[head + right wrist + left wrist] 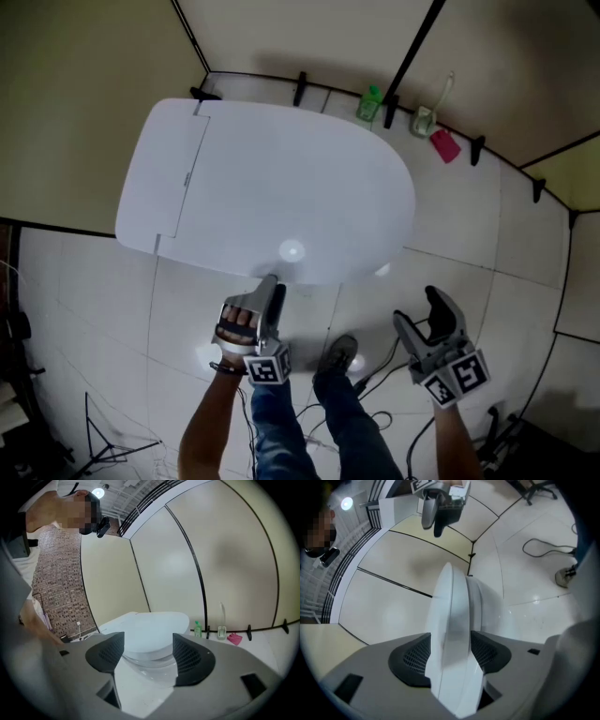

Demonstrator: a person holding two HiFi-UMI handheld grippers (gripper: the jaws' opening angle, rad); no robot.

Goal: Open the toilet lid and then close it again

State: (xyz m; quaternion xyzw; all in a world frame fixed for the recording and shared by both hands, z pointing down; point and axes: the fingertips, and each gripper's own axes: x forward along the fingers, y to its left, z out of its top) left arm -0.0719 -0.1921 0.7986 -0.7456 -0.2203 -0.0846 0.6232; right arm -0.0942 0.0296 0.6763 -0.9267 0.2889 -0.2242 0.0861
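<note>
The toilet lid (272, 178) looked like smooth, glossy white plastic. The floor (469, 234) was shiny white tile, the wall panels (84, 103) matt cream. The left gripper (272, 286) and right gripper (420, 314) were matt grey plastic, their jaws lined with black gridded pads (107, 656).

The glossy white toilet lid (281, 187) lies fully down, flat, front edge rounded.

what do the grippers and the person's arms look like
The left gripper and the right gripper are both grey moulded plastic, each with two broad jaws faced by black mesh-textured pads. Each carries a white cube printed with black square markers. The forearms are bare, with no sleeves showing, and a dark band circles the left wrist.
</note>
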